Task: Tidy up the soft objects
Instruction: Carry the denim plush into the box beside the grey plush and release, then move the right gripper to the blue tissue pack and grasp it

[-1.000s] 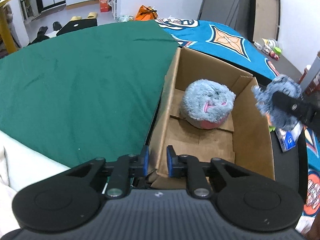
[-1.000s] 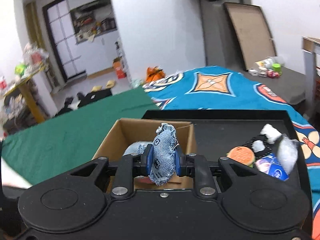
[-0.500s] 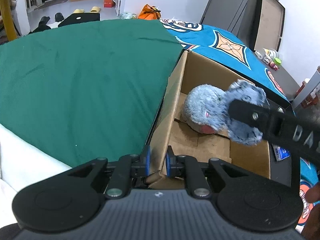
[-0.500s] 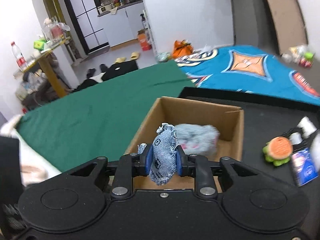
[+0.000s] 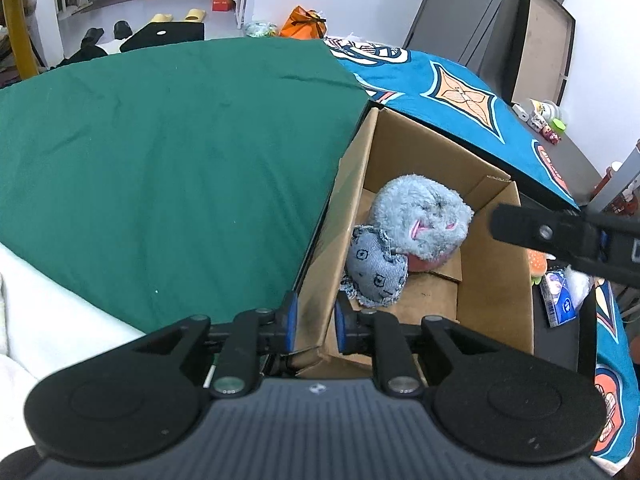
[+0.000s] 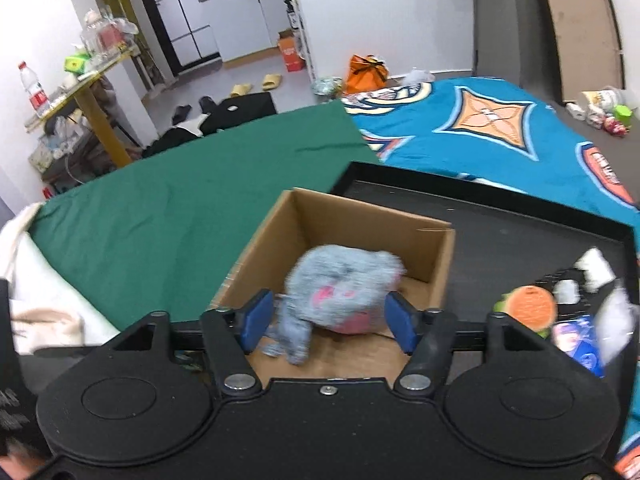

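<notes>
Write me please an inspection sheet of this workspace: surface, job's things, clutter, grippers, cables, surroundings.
Surface: green cloth beside a blue patterned blanket; a black tray lies on them.
Job's things: cardboard box holds a fluffy blue plush and a denim pouch, which touch each other.
Clutter: burger toy, blue packet and white wads on the tray.
Grippers: left hand-held gripper shut on the box's near wall; right hand-held gripper jaws opening, empty, above the box.
Cables: nothing seen.
Surroundings: slippers, orange bag, yellow table with a bottle.
</notes>
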### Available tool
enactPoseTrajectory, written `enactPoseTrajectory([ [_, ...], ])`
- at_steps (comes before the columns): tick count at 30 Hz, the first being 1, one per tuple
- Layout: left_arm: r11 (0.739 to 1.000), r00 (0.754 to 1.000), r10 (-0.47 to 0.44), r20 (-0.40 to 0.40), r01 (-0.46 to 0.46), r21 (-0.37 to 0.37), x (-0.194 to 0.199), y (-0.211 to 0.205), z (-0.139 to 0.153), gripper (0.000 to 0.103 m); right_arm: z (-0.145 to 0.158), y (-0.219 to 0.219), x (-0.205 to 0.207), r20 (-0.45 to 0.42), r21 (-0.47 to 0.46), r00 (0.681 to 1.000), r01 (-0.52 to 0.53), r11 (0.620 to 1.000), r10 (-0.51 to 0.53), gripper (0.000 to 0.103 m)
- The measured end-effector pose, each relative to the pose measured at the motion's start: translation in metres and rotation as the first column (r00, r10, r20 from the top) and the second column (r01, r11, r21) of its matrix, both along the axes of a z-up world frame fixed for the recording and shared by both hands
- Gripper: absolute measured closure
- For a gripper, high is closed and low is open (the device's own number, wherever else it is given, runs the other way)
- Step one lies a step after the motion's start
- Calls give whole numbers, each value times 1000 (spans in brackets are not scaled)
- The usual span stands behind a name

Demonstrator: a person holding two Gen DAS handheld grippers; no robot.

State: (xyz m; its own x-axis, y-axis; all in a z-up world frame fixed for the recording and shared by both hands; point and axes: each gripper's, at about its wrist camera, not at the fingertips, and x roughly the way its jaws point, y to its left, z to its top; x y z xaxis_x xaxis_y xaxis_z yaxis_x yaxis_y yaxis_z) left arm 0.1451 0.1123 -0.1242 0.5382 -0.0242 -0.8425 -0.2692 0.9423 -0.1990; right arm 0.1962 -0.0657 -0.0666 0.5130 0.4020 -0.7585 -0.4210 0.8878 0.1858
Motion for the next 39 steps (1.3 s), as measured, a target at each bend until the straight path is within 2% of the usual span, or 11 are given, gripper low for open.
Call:
enactPoseTrajectory([
  [3, 1000, 1000, -5, -10, 5, 6, 4, -3, 2, 82, -1, -14, 2, 4, -34, 1000, 18, 999, -18, 32],
  [5, 1000, 1000, -9, -13, 9, 21, 6, -6, 4, 78, -3, -22, 2, 0, -42, 1000, 23, 999, -23, 27],
  [7, 999, 1000, -9, -15, 9, 36, 7, -9, 5, 68, -6, -29, 2, 7, -63, 999, 34, 997, -34, 22],
  [12, 997, 999, -16, -30, 18, 76, 12, -16, 7, 59, -14, -47, 4, 37, -79, 997, 63, 995, -61, 12],
  [18, 990, 998, -30, -53, 38, 138, 19, -26, 10, 49, -24, -65, 14, 60, -93, 993, 106, 990, -101, 11],
  [34, 962, 990, -26, -138, 63, 266, 34, -57, 3, 46, -44, -121, 32, 19, -71, 976, 216, 974, -215, 11],
  [39, 947, 985, -14, -169, 68, 315, 40, -67, 0, 46, -49, -131, 35, 41, -83, 973, 229, 970, -226, 11],
])
